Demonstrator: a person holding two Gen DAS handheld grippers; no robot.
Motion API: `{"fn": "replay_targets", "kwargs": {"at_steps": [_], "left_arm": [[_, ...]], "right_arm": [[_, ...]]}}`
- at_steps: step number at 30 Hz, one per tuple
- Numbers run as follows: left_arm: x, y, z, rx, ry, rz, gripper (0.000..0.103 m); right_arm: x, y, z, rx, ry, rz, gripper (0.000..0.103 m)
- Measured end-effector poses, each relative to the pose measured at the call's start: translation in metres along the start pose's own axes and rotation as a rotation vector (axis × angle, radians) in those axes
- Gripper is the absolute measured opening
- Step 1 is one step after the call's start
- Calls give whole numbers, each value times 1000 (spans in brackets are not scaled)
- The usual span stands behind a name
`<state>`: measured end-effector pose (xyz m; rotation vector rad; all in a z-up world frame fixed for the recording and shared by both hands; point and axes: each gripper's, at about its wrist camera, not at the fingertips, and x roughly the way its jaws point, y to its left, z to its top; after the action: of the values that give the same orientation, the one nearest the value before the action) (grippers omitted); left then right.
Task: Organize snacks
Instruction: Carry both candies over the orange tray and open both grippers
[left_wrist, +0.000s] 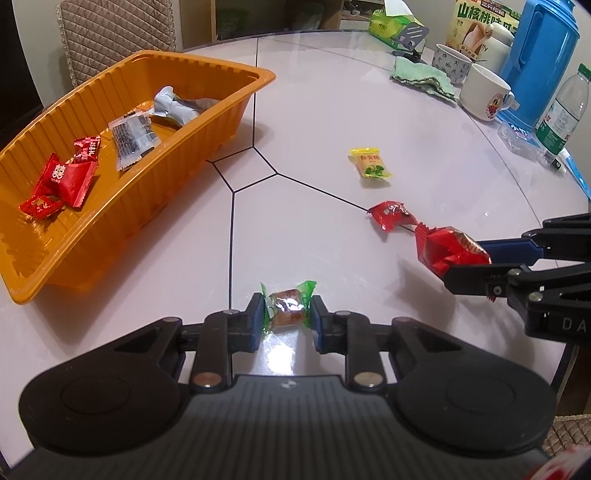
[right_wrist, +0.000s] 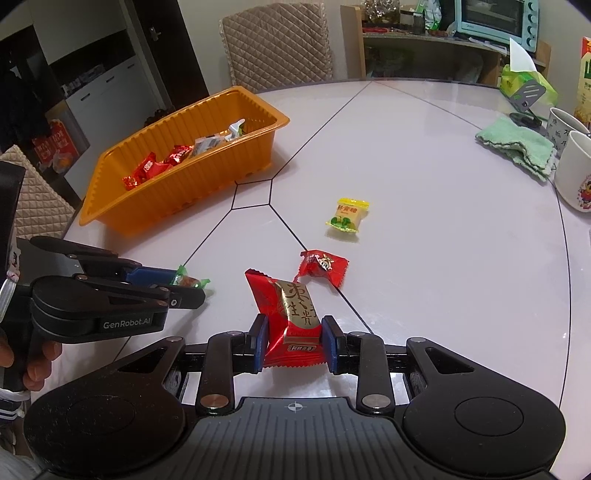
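Left hand-held gripper (left_wrist: 288, 314): pinching green-wrapped candy (left_wrist: 287, 310), seemingly just above the worktop (left_wrist: 314, 122).
Right hand-held gripper (right_wrist: 294, 341): pinching red-gold packet (right_wrist: 290, 317).
Ahead of the right hand-held gripper: red candy (right_wrist: 323, 266), then yellow candy (right_wrist: 347, 215), both loose.
Far left of both: orange tray (left_wrist: 155, 192) holding wrapped snacks.

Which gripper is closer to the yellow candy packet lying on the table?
Right, by a little. The right gripper, shut on the large red snack, sits just short of the yellow candy packet. The left gripper, holding the green-wrapped candy, is farther back toward the near edge.
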<state>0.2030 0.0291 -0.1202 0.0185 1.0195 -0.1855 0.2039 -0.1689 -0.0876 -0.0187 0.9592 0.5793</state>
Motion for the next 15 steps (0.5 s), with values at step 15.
{"fn": "replay_targets", "kwargs": {"at_steps": [15], "left_arm": [[-45, 6, 5, -49, -69, -8, 23]], "right_arm": [[-13, 4, 7, -2, -27, 34, 31]]}}
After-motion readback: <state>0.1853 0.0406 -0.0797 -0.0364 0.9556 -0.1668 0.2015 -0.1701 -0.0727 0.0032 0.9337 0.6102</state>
